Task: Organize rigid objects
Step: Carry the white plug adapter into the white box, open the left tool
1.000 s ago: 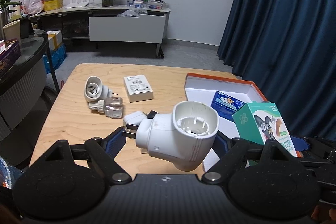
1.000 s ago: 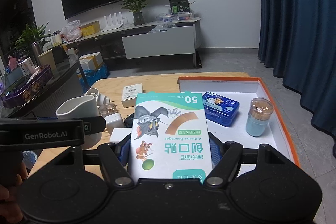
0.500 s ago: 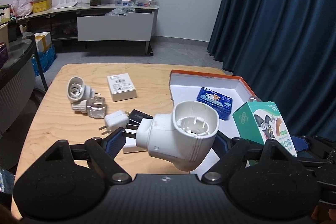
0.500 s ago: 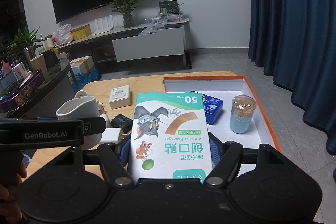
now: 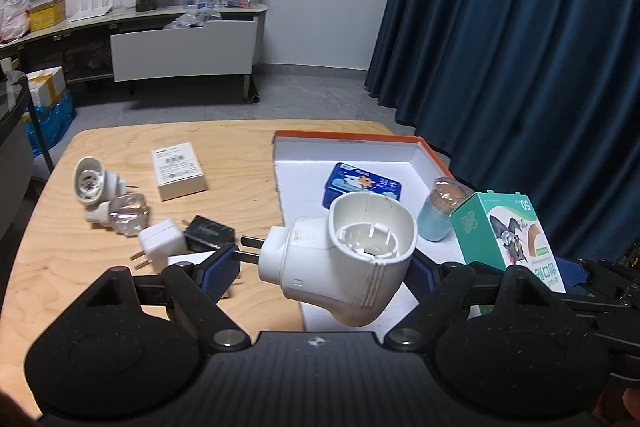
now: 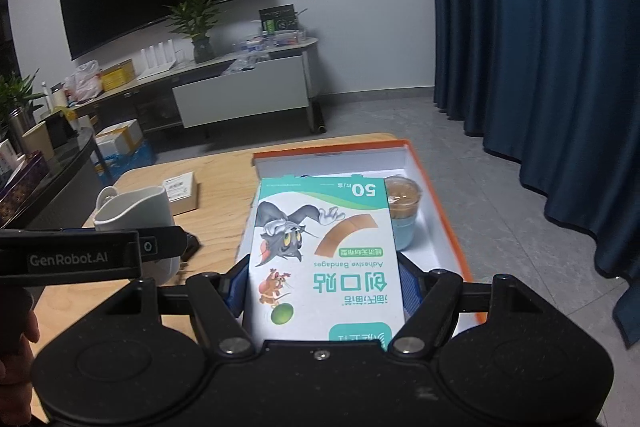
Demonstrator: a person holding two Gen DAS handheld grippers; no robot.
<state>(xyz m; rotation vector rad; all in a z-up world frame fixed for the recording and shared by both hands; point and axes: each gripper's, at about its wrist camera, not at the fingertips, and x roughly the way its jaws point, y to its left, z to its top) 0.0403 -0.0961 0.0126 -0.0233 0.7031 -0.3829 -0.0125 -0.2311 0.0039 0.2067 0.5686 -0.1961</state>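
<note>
My left gripper (image 5: 320,267) is shut on a white plug-in device (image 5: 344,259) with two prongs, held above the table's near edge beside the orange-rimmed white tray (image 5: 348,139). My right gripper (image 6: 324,279) is shut on a green-and-white bandage box (image 6: 324,251), held over the tray (image 6: 440,211); the box also shows in the left wrist view (image 5: 508,239). In the tray lie a blue tin (image 5: 362,185) and a light-blue jar with a clear lid (image 5: 438,215).
On the wooden table (image 5: 52,267) lie a white plug device (image 5: 94,181), a clear-topped piece (image 5: 124,217), a white box (image 5: 178,171), a white charger (image 5: 158,243) and a black charger (image 5: 210,237). A dark glass table stands left (image 6: 60,187), blue curtains right.
Both grippers have moved right toward the tray with their loads. The blue tin is now hidden behind the bandage box in the right wrist view.
</note>
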